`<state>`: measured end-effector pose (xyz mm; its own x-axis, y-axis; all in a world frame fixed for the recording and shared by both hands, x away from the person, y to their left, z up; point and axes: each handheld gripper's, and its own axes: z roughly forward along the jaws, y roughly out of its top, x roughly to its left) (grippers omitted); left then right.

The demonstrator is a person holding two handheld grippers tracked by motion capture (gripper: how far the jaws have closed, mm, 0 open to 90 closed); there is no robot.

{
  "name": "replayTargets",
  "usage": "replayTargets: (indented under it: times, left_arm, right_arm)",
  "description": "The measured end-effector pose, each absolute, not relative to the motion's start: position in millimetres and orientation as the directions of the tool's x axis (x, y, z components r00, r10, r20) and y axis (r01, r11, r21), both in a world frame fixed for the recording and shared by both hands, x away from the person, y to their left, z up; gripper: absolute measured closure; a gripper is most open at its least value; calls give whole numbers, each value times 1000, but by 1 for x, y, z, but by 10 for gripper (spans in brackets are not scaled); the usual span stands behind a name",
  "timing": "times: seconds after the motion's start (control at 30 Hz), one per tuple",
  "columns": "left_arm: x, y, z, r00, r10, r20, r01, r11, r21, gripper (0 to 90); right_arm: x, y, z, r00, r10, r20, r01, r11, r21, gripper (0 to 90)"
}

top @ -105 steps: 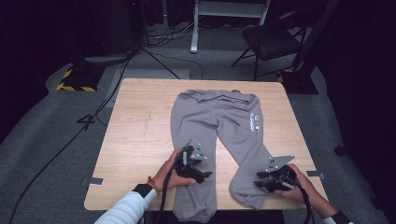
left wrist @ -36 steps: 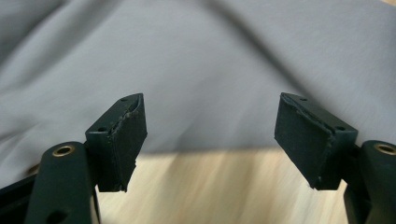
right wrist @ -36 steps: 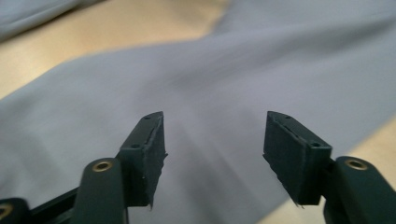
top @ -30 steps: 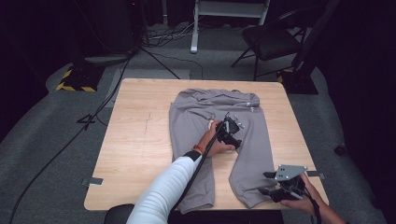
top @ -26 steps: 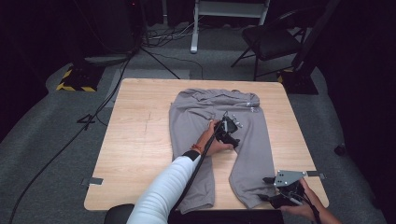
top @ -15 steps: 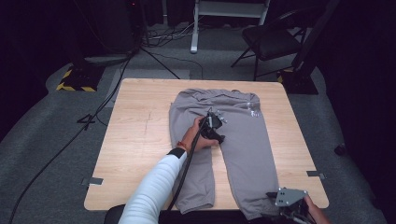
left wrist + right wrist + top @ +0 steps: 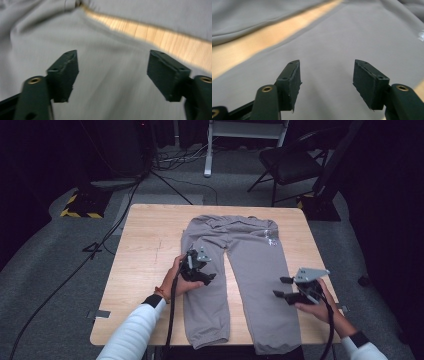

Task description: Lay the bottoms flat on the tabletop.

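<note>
Grey sweatpants (image 7: pixel 250 250) lie flat on the wooden table (image 7: pixel 145 250), waistband at the far side and both legs running toward the near edge. My left gripper (image 7: pixel 204 270) hovers open over the thigh of the left leg; its own view shows grey cloth (image 7: pixel 37 37) under the spread jaws (image 7: pixel 112 72) and a strip of table (image 7: pixel 162 40) between the legs. My right gripper (image 7: pixel 281 287) is at the outer side of the right leg. Its jaws (image 7: pixel 325 80) have just been closing, and they stand apart above the fabric (image 7: pixel 374 30) with nothing between them.
A dark chair (image 7: pixel 292 165) and a white stand (image 7: pixel 207 150) are on the floor beyond the table. Cables (image 7: pixel 100 245) trail down the left side past a yellow-and-black striped block (image 7: pixel 80 205). Bare wood lies to the left of the pants.
My left gripper has pulled back from the crotch area toward the near left, onto the left thigh. The right gripper dipped to the front edge, then came forward beside the right leg.
</note>
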<state>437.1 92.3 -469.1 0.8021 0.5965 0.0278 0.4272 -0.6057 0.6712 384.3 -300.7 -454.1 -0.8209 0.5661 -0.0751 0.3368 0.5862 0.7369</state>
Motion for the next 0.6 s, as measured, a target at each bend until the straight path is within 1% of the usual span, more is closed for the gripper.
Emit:
replayTargets:
  times: [0.03, 0.07, 0.13, 0.2, 0.23, 0.33, 0.37, 0.43, 0.6]
  left_arm:
    - [437, 98, -473, 795, 606, 11, 441, -591, 676, 279]
    - [437, 101, -475, 798, 603, -12, 454, -587, 670, 302]
    - [434, 107, -483, 806, 590, -46, 474, -597, 647, 310]
    - [428, 107, -490, 822, 567, -46, 472, -634, 613, 327]
    - [423, 106, -491, 829, 558, -22, 448, -641, 623, 316]
    - [410, 105, -491, 839, 543, -19, 438, -655, 616, 310]
    - [405, 104, -491, 842, 538, -22, 434, -654, 619, 310]
    - [394, 103, -491, 855, 519, -22, 417, -662, 623, 311]
    - [352, 97, -490, 907, 420, -27, 348, -711, 611, 318]
  right_arm:
    - [400, -302, -460, -804, 586, -99, 345, 597, 724, 407]
    - [411, -304, -465, -794, 605, -61, 376, 567, 733, 409]
    - [423, -306, -472, -787, 617, 1, 423, 540, 727, 398]
    - [427, -304, -480, -788, 616, -6, 436, 565, 700, 400]
    - [427, -303, -482, -795, 607, 1, 442, 579, 685, 396]
    - [419, -300, -489, -812, 584, -6, 439, 618, 652, 384]
    - [414, -302, -491, -817, 577, 10, 435, 605, 667, 385]
    - [404, -303, -491, -825, 565, 2, 423, 615, 665, 386]
    - [371, -308, -491, -845, 535, -3, 398, 632, 665, 386]
